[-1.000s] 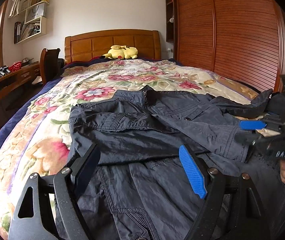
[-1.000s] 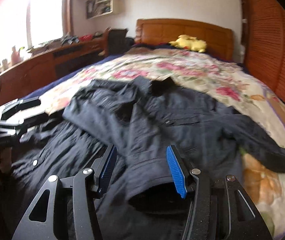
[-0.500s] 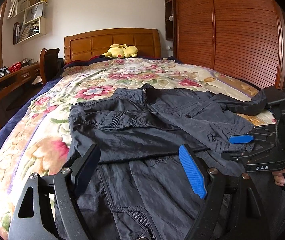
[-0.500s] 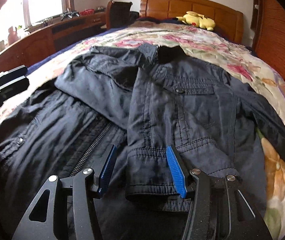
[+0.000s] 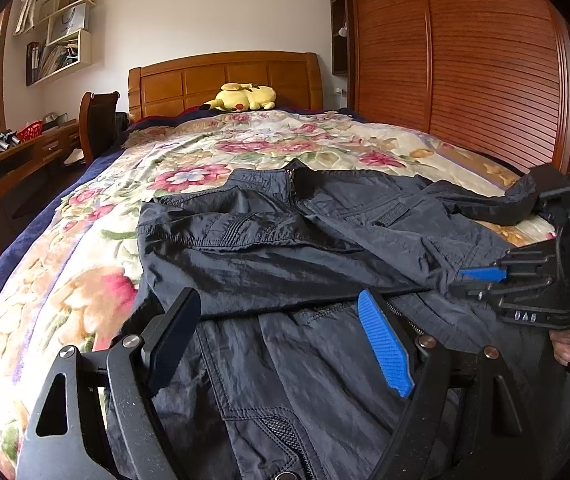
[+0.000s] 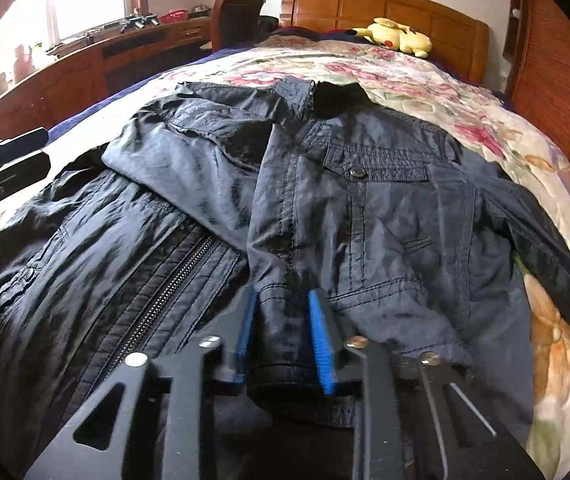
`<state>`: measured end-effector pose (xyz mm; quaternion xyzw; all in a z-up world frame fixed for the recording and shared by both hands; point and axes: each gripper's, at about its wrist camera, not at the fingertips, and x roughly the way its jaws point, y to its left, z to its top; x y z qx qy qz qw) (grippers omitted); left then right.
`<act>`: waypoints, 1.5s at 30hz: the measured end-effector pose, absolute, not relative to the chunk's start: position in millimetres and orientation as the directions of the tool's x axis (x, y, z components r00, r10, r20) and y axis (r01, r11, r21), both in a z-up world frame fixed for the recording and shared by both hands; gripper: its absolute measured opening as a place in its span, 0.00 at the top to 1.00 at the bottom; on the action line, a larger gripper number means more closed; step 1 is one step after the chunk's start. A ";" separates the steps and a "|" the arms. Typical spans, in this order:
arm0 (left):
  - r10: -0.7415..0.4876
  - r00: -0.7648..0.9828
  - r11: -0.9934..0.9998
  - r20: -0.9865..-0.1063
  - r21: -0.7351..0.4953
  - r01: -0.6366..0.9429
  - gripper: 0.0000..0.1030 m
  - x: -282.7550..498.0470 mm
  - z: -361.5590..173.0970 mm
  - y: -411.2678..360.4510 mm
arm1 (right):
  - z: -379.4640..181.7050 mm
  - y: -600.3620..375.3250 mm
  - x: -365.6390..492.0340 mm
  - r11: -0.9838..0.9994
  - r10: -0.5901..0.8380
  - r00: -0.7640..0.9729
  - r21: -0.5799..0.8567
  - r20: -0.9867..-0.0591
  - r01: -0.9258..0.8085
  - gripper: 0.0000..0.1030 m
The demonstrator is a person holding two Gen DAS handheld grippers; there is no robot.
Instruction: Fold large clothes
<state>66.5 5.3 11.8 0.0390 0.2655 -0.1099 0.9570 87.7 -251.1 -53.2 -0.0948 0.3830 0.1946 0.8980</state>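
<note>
In the left wrist view little had changed from a second before. The left gripper (image 5: 281, 336) hung in the same spot, its two fingers spread wide with nothing between them, over the one dark jacket (image 5: 285, 248) lying on the flowered bedspread (image 5: 85, 272). The jacket's lower front lay straight below and ahead of those fingers. What had changed was off to that gripper's right: the right gripper (image 5: 481, 276) had come lower and nearer onto the jacket's cuff, held by one hand (image 5: 569, 340) at the frame edge. One sleeve (image 5: 501, 204) trailed away behind it. Beyond, one yellow plush toy (image 5: 245, 98) lay against the headboard (image 5: 221, 80), far ahead of the gripper.

In the right wrist view the change was plain. A second earlier the right gripper (image 6: 285, 340) stood half spread, with the folded sleeve's cuff (image 6: 285, 320) loose between its fingers; now the jaws were closing, and both blue pads (image 6: 321, 340) pressed the cuff from either side. The jacket filled the space just ahead of the fingers: one zipper (image 6: 169, 292) ran to their left, and one buttoned chest pocket (image 6: 377, 168) sat further ahead. The other sleeve (image 6: 549, 248) stretched away to the right across the bedspread. The left gripper (image 6: 9, 172) showed at the far left edge, and the same plush toy (image 6: 397, 36) lay at the far end of the bed.
</note>
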 end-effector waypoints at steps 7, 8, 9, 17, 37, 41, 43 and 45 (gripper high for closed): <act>-0.189 0.834 0.972 -0.519 0.021 0.233 0.21 67.2 10.0 3.5 | -35.1 -274.0 79.8 0.946 0.251 0.728 0.001 -0.638 -0.325 0.88; -0.189 0.833 0.972 -0.520 0.021 0.234 0.21 67.3 9.7 3.4 | -34.1 -275.9 78.9 0.949 0.248 0.735 0.007 -0.631 -0.315 0.88; -0.191 0.833 0.972 -0.520 0.019 0.234 0.21 67.6 9.5 3.8 | -33.1 -277.4 78.4 0.952 0.248 0.738 0.015 -0.627 -0.307 0.88; -0.194 0.826 0.972 -0.530 0.009 0.235 0.21 72.0 3.5 3.6 | -19.9 -278.0 91.0 0.942 0.113 0.759 -0.174 -0.642 -0.287 0.88; -0.201 0.819 0.978 -0.538 -0.066 0.196 0.21 73.5 -8.6 17.6 | -46.9 -304.1 143.8 0.981 -0.071 0.802 -0.188 -0.594 -0.052 0.49; -0.195 0.823 0.979 -0.534 -0.049 0.200 0.21 72.1 -8.0 14.5 | -35.2 -309.7 131.0 0.986 -0.064 0.825 -0.161 -0.562 -0.033 0.44; -0.194 0.827 0.979 -0.528 -0.047 0.200 0.21 71.5 -7.4 14.5 | -33.6 -303.8 124.6 0.984 -0.030 0.823 -0.159 -0.568 -0.075 0.39; -0.194 0.829 0.979 -0.524 -0.049 0.198 0.21 71.1 -6.6 14.9 | -37.2 -298.3 124.4 0.978 -0.005 0.802 -0.172 -0.597 -0.122 0.36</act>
